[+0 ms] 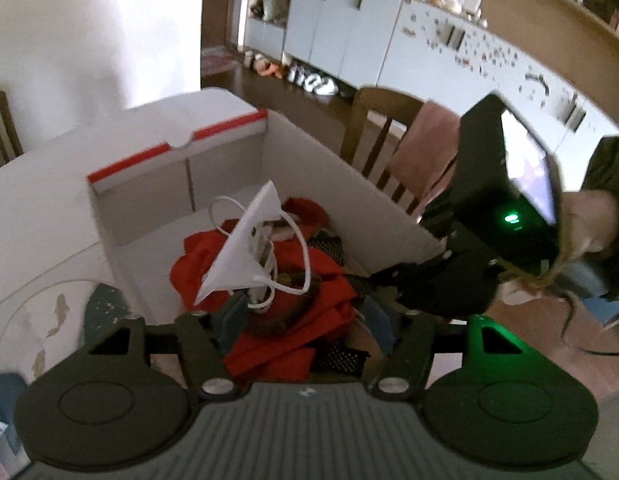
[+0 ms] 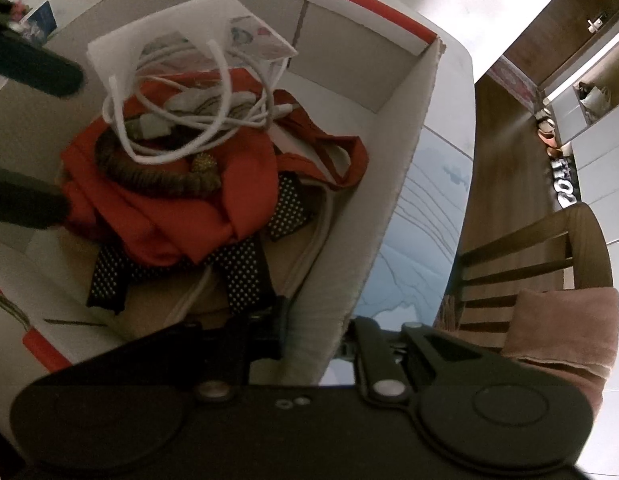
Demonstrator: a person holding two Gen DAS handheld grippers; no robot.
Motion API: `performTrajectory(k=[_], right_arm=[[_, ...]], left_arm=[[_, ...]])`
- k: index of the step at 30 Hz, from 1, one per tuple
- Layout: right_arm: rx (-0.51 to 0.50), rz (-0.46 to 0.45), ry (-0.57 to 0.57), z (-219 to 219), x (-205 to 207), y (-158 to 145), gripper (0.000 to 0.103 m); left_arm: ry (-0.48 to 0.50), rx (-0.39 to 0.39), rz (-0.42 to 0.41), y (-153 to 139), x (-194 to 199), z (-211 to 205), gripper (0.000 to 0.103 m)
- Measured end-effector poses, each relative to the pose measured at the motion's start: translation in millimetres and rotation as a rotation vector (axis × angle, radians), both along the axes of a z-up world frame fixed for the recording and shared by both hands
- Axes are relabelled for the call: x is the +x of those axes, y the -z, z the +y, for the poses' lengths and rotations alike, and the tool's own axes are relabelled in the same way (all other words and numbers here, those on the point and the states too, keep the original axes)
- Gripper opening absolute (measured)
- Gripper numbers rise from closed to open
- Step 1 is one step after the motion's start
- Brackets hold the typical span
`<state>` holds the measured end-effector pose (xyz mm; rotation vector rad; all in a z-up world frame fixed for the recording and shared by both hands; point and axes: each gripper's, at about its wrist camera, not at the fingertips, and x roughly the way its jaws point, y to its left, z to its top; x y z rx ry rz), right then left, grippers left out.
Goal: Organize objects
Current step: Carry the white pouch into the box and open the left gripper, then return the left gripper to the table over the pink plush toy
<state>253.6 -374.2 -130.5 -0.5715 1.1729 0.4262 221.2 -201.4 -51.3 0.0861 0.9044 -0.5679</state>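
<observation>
Left gripper (image 1: 305, 312) hangs over the cardboard box (image 1: 341, 184), fingers spread apart. Right gripper (image 2: 313, 344) straddles the box wall, jaws wide. Inside: white paper bag (image 2: 181, 36), tangled white cable (image 2: 181, 120), red garment (image 2: 181, 208), polka-dot fabric (image 2: 245, 280).

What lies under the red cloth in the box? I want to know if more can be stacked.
Under the red cloth in the box, black polka-dot fabric and a beige item show. Anything deeper is covered.
</observation>
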Motion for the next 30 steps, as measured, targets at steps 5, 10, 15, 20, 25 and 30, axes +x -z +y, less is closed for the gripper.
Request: performTrajectory(k=[5, 10, 15, 20, 25, 30], right_arm=[[-0.006, -0.002, 0.005, 2, 0, -1, 0.013], [-0.005, 0.0, 0.019, 2, 0, -1, 0.013], [-0.007, 0.0, 0.03, 3, 1, -1, 0.013], [-0.011, 0.004, 0.046, 3, 1, -1, 0.013], [-0.021, 0.008, 0.052, 5, 3, 0, 0.013], [-0.031, 0.009, 0.063, 7, 4, 2, 0.014]], left_arm=[[-0.063, -0.015, -0.058, -16, -21, 24, 0.064], [-0.154, 0.032, -0.115, -25, -43, 57, 0.064], [-0.266, 0.046, -0.138, -32, -57, 104, 0.064], [-0.384, 0.086, -0.143, -27, -70, 151, 0.064], [-0.478, 0.154, -0.14, -18, -72, 197, 0.064], [-0.538, 0.233, -0.144, -9, -56, 245, 0.065]])
